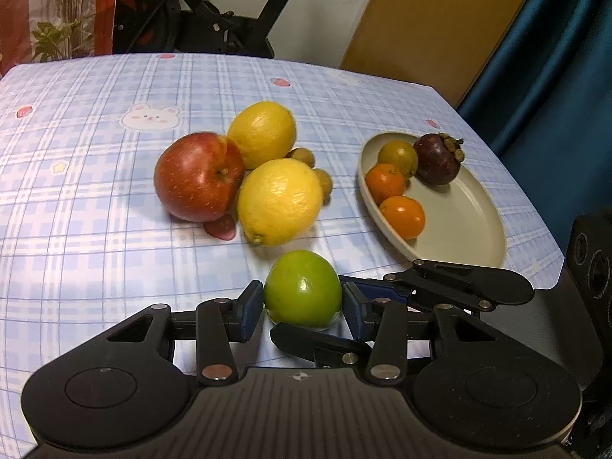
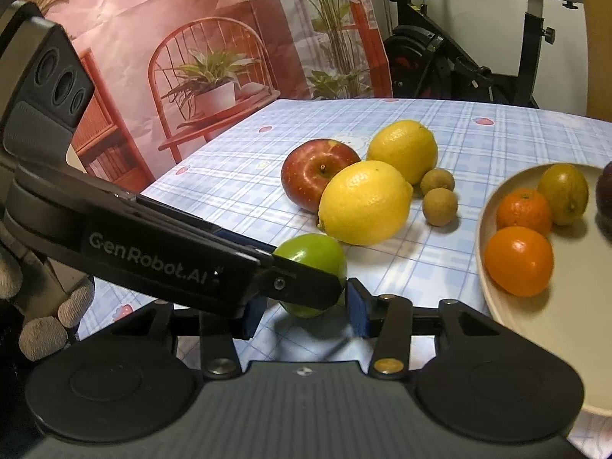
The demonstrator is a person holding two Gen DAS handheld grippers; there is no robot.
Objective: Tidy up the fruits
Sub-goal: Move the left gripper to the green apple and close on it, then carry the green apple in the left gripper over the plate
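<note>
Both grippers converge on one small green fruit at the lower centre of the frame, near the bench's front edge. The left gripper has its blue pads against the fruit's sides, clenched on it. The right gripper comes in across it, one finger tucked under the fruit in the left view; its pads sit beside the fruit, and whether they press cannot be told. The doubled hold looks meant to steady the round fruit for a lift toward the beige plate at right. That plate already gathers four pieces along its left rim: two mandarins, one yellow-green citrus and one mangosteen, its right half left bare for more. Still loose on the checked bench cloth, bunched and touching at centre: one red apple, two lemons and two small brown longans
</note>
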